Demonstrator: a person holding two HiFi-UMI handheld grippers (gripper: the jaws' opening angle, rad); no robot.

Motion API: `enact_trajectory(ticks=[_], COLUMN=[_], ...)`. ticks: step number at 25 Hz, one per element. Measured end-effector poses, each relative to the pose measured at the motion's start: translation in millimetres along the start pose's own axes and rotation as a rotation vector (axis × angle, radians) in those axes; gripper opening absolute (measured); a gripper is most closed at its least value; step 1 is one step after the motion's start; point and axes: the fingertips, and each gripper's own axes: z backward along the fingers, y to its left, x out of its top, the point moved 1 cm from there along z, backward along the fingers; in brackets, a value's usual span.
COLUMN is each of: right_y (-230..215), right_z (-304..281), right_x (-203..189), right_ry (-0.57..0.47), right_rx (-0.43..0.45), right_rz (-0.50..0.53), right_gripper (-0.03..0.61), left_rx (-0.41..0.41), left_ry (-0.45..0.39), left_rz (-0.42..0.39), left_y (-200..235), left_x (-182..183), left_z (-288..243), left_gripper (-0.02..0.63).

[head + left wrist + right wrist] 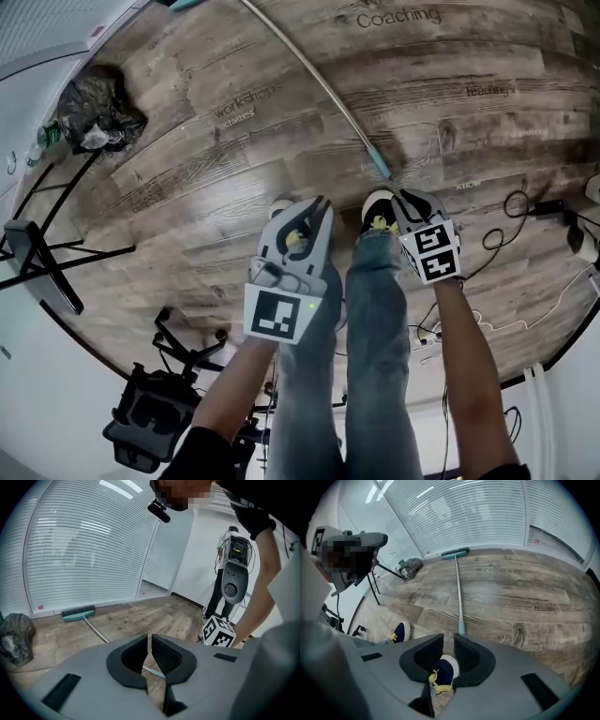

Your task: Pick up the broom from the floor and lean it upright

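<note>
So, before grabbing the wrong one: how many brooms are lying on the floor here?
1. The broom lies flat on the wood floor, its teal head near the blinds, its handle end close to the person's shoes. Another could be hidden outside the views.

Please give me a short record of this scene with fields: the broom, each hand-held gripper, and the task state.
broom: lies flat on the wooden floor; head by the blinds, handle end near the person's shoes
left hand-held gripper: shut, empty
right hand-held gripper: slightly open, empty, near the handle end
task state: broom not yet picked up
</note>
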Motion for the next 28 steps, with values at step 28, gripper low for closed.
enact_trajectory(ticks=[28], right_y=[-50.6], right_z=[-131.0], right_x=[-89.4], right_ry=[0.26], right_rx=[-0.095], right_rz=[0.025], right_gripper=[0.077], left_rx=[-0.001], left_ry=[0.021], left_rz=[0.025], left_y=[50.8], left_x=[-89.1], left_z=[-71.4], left_gripper=[0.023])
